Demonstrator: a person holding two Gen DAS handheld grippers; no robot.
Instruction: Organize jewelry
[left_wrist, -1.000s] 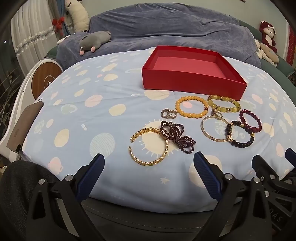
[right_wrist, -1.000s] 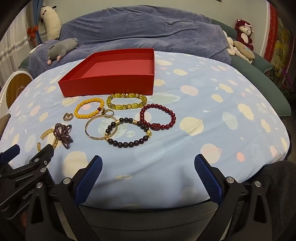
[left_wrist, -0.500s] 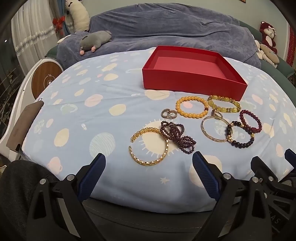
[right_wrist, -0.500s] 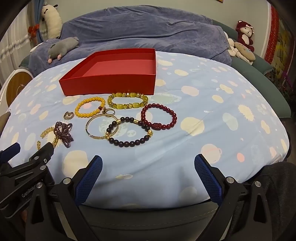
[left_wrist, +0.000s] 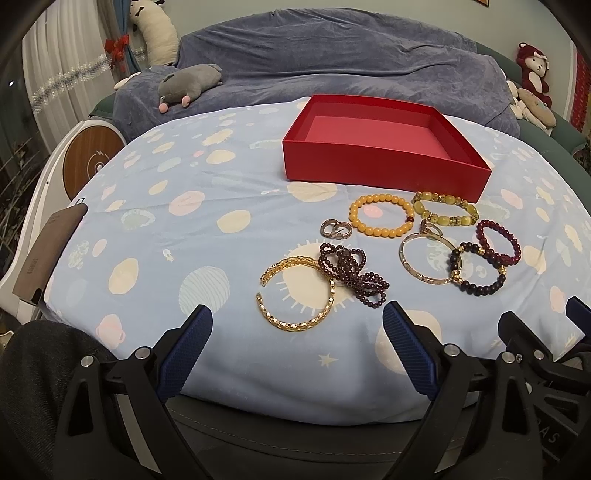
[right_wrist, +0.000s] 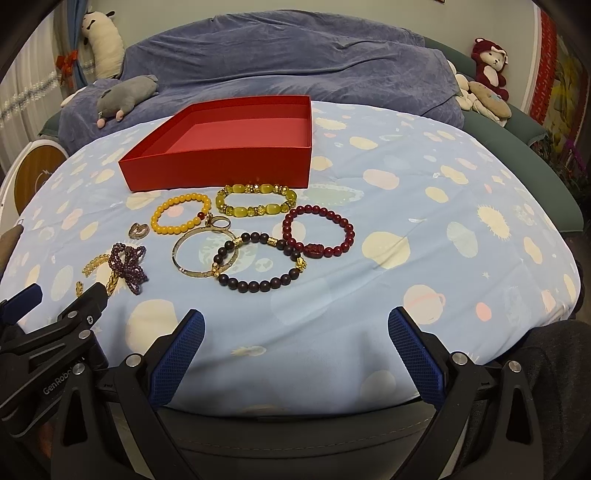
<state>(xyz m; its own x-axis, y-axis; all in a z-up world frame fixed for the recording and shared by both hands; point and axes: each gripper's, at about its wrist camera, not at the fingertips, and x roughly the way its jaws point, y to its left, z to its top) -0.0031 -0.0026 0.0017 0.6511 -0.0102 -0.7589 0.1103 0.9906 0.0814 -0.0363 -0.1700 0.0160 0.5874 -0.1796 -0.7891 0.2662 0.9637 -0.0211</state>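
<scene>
Left gripper (left_wrist: 297, 345) with jaws spread wide, holding nothing; the gold open cuff (left_wrist: 297, 291) lies just ahead of the gap between its blue pads (left_wrist: 186, 349), touching neither, with the dark purple bead cluster (left_wrist: 352, 273) overlapping the cuff's right side. Right gripper (right_wrist: 295, 347) likewise wide open and empty; the dark bead bracelet (right_wrist: 258, 264) and the thin gold bangle (right_wrist: 205, 253) lie farther ahead, left of the gap's midline. The red box (right_wrist: 229, 144), empty, sits beyond all the jewelry on the blue patterned cloth (right_wrist: 424, 229)
</scene>
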